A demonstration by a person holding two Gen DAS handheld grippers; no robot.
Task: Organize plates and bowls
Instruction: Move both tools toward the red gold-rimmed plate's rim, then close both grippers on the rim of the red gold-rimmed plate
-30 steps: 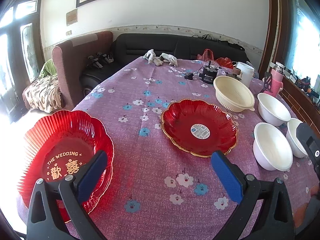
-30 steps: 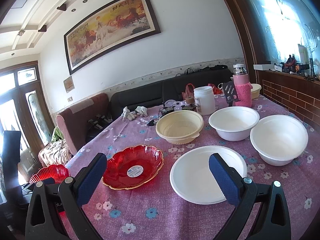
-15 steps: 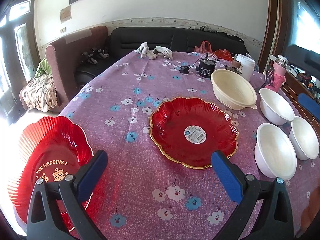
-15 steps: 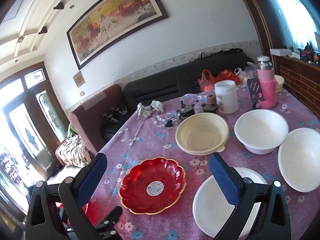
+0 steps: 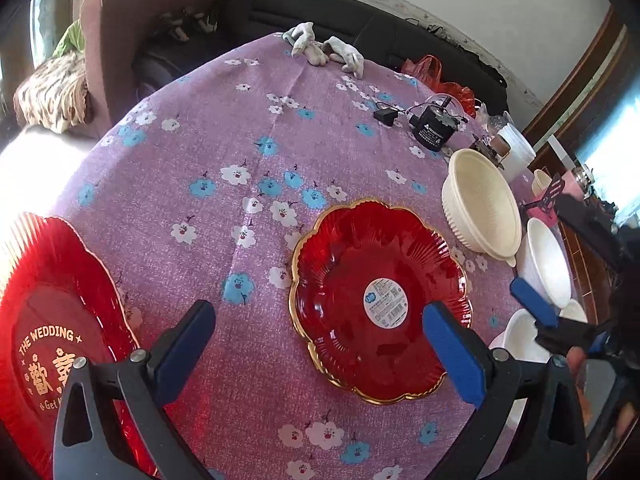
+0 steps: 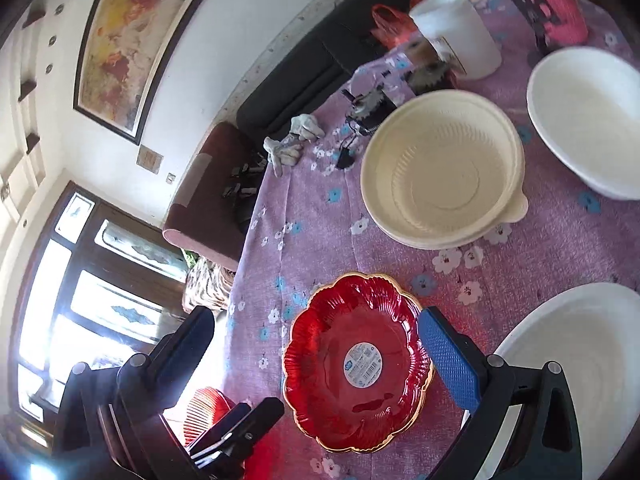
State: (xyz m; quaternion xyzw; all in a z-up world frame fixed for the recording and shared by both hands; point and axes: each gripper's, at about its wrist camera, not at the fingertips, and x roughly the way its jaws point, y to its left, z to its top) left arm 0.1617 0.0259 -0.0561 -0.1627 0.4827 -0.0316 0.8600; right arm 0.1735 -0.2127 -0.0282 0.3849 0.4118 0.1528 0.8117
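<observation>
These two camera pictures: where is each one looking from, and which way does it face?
Left wrist: sits on the left gripper, facing down across the floral tablecloth; its open fingers show.
Right wrist: sits on the right gripper, facing the cream bowl; its open fingers show.
Shared: the gold-rimmed red plate and the cream bowl.

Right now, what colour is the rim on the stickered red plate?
Gold, running along the scalloped rim of the red plate. Clearest in the left wrist view.

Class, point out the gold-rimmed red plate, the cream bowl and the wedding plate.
gold-rimmed red plate point(image 5: 386, 300): left wrist view, centre sticker.
cream bowl point(image 6: 436, 176): right wrist view, inner base.
wedding plate point(image 5: 52, 336): left wrist view, gold lettering.
</observation>
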